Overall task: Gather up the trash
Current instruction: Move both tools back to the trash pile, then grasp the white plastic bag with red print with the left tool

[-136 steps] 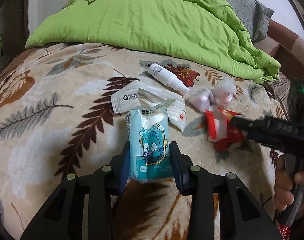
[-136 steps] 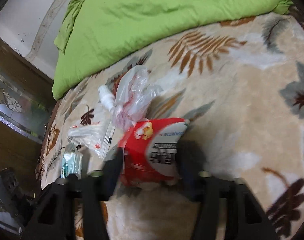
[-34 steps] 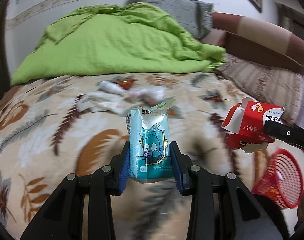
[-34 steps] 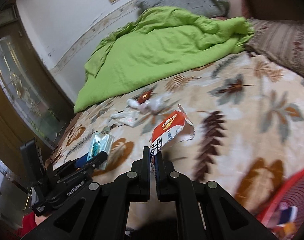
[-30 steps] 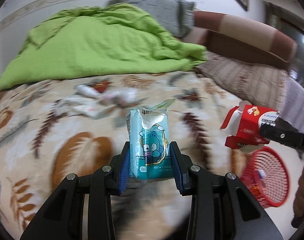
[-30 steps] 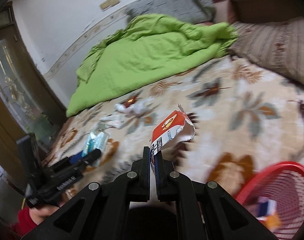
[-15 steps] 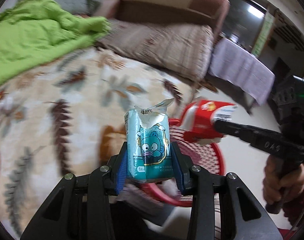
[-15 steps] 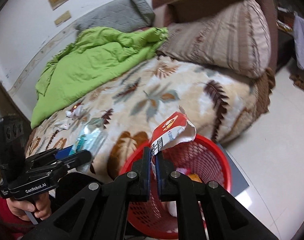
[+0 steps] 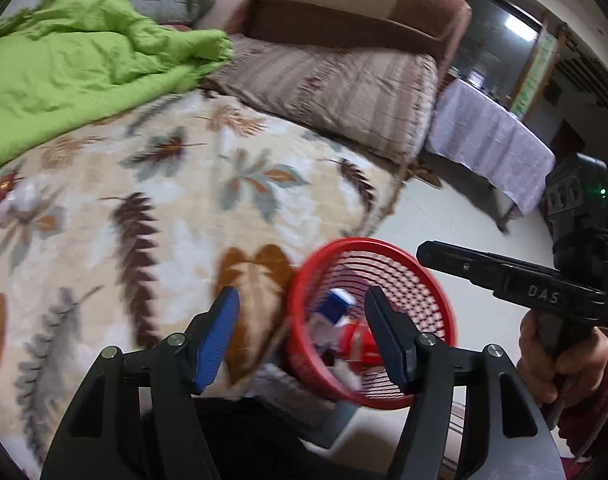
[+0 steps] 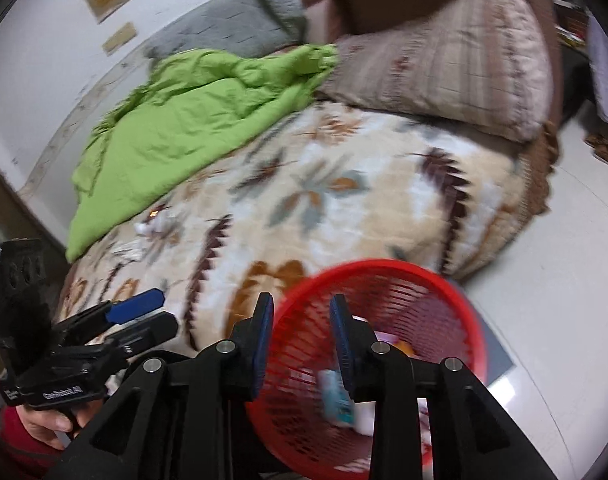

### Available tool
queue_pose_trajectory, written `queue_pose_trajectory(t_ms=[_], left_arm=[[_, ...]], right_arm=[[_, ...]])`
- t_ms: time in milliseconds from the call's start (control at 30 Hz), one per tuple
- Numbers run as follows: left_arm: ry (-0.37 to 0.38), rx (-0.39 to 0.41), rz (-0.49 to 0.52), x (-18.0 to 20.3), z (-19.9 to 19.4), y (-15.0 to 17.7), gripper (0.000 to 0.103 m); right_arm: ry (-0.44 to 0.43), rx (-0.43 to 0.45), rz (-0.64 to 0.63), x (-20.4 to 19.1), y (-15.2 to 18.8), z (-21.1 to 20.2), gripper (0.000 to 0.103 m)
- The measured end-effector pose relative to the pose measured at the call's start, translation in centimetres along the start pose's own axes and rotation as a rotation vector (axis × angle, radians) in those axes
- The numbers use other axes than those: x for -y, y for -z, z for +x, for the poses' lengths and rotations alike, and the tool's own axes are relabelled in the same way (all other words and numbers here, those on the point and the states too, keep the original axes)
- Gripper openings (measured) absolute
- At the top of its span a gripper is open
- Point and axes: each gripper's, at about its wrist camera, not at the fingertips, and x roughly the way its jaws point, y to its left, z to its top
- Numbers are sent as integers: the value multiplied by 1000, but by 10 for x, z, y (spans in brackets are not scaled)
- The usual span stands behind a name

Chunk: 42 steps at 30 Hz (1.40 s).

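- The left gripper (image 9: 302, 330) hung with its jaws spread wide and nothing between them, above the near rim of the red basket (image 9: 431, 280)
- The right gripper (image 10: 302, 330) also had its jaws parted, though less widely, and it carried nothing; it hovered over the left part of the same basket (image 10: 455, 292)
- The basket stood on the pale floor (image 10: 563, 260), right against the corner of the bed (image 10: 483, 208)
- Inside the basket lay a red packet (image 9: 357, 346), a blue-and-white box (image 9: 337, 306) above it, and some white scraps
- From the right wrist view a light blue pouch (image 10: 337, 398) showed blurred inside the basket, just below the gripper's right finger; whether it had settled could not be told
- More trash (image 10: 156, 222) was left on the leaf-patterned blanket (image 9: 164, 220), near the lower edge of the green quilt (image 9: 64, 64); it was too blurred to make out piece by piece
- A striped brown pillow (image 9: 343, 92) lay along the head end of the bed, beside the quilt, with a grey pillow (image 10: 228, 32) behind the quilt
- The person's right hand (image 9: 563, 364), in a red sleeve, gripped the handle of the right gripper at the edge of the left wrist view
- A table under a lilac cloth (image 9: 487, 140) stood farther off across the floor
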Motion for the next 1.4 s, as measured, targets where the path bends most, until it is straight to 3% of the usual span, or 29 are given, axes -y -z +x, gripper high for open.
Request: queue_pose_trajectory(t_ms=[300,567,700,867,967,1133,1300,1400], left_arm=[[-211,79,-154,-95,-43,11,66],[-369,153,-362,-202,-85,19,70],[-472,173,-414,-263,-104,9,72],[-523,169,-439,-333,-108,-14,73],[-541,170,-459,-368,-100,-28,73],[-499,177,-492,-418,-71,-45,73],[-318,149,-540,-443,-51,-39,73],[-279,80,-459,-423,-45,-29,73]], right_arm=[[-151,-78,-126,-81,-11,55,33],[-220,-140,-235,-143,-20,107,43],[-259,-168,-251,-166,-31,133,47],[-283,-177,-267,-191,-50,163,47],[-298,-186,-255,-198,-57,175,47],[-290,-210,-246,-199,-63,195,47],[-280,-230,-235,-195,-70,211,47],[-279,-235,-226,-193,-76,221,47]])
